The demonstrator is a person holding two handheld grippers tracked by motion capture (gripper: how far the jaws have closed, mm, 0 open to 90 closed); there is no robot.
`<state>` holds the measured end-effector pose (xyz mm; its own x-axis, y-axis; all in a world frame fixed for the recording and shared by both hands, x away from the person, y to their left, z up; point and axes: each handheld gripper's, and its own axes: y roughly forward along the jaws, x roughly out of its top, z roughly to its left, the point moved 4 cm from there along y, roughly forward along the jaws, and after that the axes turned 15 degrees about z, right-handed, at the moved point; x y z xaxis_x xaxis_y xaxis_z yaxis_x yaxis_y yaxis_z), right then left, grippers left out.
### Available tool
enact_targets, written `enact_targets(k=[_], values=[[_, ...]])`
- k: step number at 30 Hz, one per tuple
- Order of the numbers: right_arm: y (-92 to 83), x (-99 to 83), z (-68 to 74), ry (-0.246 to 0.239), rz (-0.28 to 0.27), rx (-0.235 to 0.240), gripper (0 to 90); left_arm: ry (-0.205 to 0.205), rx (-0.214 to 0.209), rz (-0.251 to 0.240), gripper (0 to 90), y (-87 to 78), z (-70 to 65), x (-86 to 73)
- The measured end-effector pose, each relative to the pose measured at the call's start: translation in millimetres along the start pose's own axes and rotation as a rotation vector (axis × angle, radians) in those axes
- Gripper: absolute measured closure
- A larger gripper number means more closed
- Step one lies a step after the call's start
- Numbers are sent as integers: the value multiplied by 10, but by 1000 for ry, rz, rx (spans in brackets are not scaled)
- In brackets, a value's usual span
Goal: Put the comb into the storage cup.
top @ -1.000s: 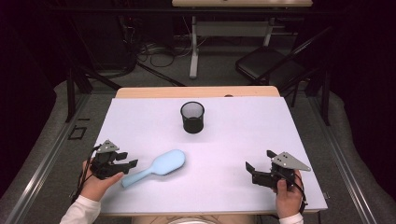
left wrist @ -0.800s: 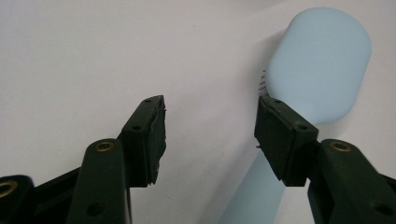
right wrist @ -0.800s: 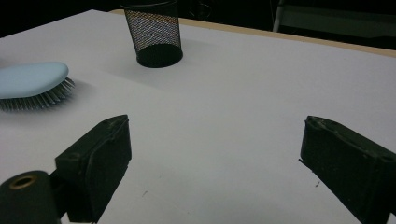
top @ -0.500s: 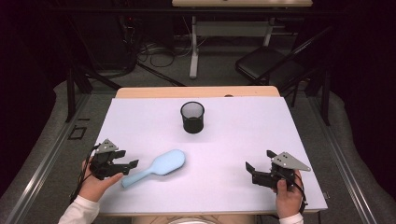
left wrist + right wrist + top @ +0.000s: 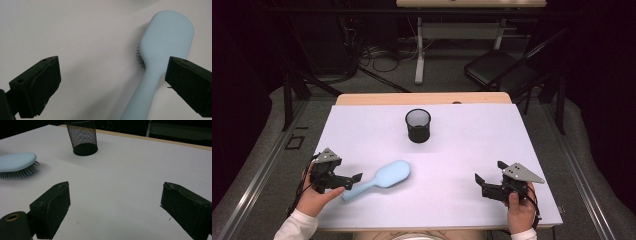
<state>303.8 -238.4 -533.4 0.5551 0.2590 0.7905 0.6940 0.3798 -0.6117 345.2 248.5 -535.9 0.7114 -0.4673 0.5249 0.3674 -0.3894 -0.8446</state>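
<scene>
One smooth pale-blue paddle hairbrush (image 5: pixel 379 179) lies bristles-down beside round mesh cup (image 5: pixel 418 125).

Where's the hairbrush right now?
In the high view the hairbrush lies bristles down at the table's near left, handle between the open left claw, well short of the mesh cup.

- My left gripper (image 5: pixel 353 181): black body, blocky black jaws, grey three-cornered plate on top.
- My right gripper (image 5: pixel 482 182): same black build, grey plate, black cable.
- White sleeve cuffs (image 5: pixel 296 225) at both wrists.
</scene>
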Motion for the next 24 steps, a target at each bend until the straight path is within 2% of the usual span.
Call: enact_targets(k=[1,3,8,15,21,24], values=[[-3,-1,0,-1,4,1,84,-13,-6,-4,4,1,-5,0],[0,0,0,0,-1,0,84,-12,-7,1,5,2,-7,0],[3,-2,1,-3,5,-3,85,13,-14,12,4,-23,-42,11],[7,-3,2,-4,10,-3,85,37,4,13,4,-67,-75,39],[11,-4,5,-5,11,-1,86,56,-5,10,4,-85,-108,65],[12,-5,2,-3,12,-2,86,73,-7,23,4,-86,-130,75]])
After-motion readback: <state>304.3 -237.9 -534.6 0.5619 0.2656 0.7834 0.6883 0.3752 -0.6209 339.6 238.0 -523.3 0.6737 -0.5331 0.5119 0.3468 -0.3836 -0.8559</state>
